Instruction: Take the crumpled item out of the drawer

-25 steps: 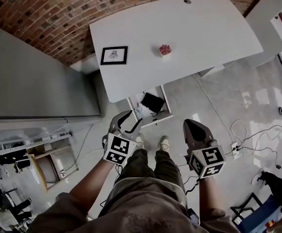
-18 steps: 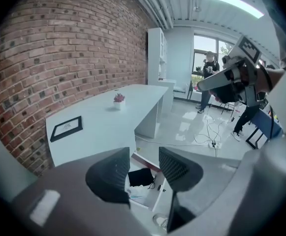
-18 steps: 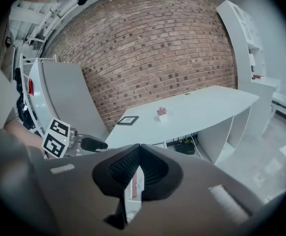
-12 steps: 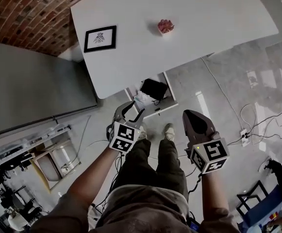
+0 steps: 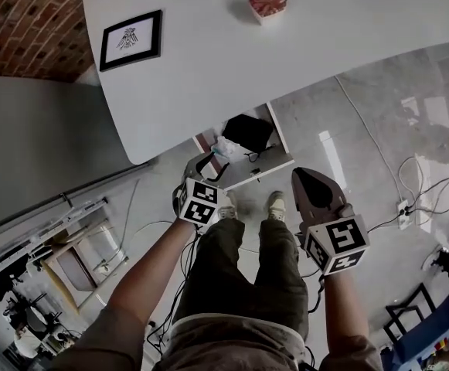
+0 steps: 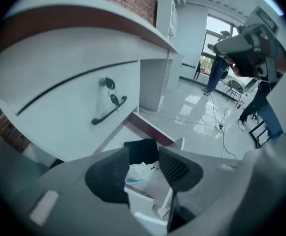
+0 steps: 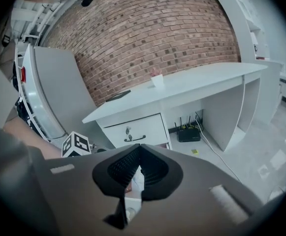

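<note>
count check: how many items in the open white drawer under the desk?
2 in the open white drawer: a flat black rectangular item toward the back, and the crumpled white item beside it, left in the head view. The white desk top may hide more.

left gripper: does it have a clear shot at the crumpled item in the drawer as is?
Probably yes. The drawer stands open, the crumpled item lies uncovered beside a black object, and the left gripper, jaws apart, points at it with nothing between.
</note>
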### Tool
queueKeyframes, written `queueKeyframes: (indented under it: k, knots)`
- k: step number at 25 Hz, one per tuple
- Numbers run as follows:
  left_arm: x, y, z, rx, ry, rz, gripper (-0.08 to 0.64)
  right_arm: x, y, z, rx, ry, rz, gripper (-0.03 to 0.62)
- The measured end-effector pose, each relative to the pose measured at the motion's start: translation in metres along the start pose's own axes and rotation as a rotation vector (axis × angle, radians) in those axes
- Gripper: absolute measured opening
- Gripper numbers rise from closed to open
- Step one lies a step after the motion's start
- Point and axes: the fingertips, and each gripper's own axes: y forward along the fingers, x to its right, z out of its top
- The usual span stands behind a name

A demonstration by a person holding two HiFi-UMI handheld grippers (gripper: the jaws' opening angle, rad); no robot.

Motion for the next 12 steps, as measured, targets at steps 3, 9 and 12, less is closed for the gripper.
queueKeyframes:
  k: [3, 9, 12]
  knots:
    - [-0.003, 0.034, -0.024, -0.023, -0.006, -0.008, 0.18, 0.007, 0.018, -0.024, -0.017, 0.005, 0.005, 0.029]
    - [-0.015, 0.097, -0.063, -0.086, -0.005, 0.024, 0.18, 0.028, 0.052, -0.071, -0.039, 0.025, 0.003, 0.029]
    - [-0.019, 0.126, -0.078, -0.121, 0.01, 0.037, 0.18, 0.036, 0.069, -0.09, -0.048, 0.028, 0.009, 0.029]
